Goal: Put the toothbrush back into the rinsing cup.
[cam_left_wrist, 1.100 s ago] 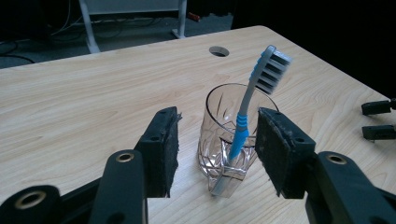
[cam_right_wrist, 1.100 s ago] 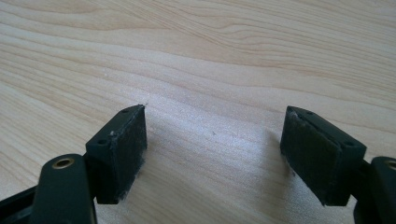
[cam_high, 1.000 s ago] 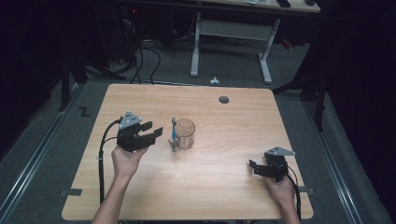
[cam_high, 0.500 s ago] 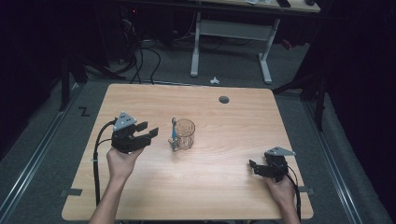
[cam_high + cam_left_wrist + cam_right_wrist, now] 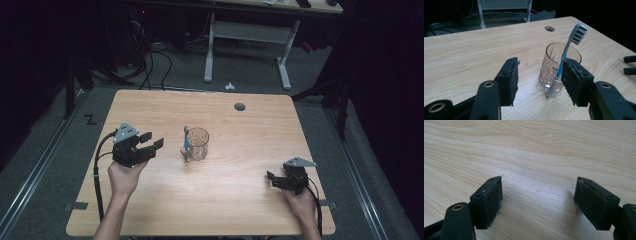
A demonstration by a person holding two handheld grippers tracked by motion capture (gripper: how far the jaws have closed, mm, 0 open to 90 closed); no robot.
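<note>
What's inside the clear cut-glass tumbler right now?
Nothing, as far as the views show. The blue and grey toothbrush leans against the clear cut-glass tumbler from outside, its handle end on the wooden table. The left gripper's near jaw hides part of the tumbler's side.

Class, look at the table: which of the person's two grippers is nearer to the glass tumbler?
Left. The left gripper sits just left of the glass tumbler, jaws open toward it; the right gripper is far off near the table's front right corner.

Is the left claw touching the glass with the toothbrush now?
Apart. The high view shows bare table between the left claw and the glass; the toothbrush leans on the glass, outside it.
</note>
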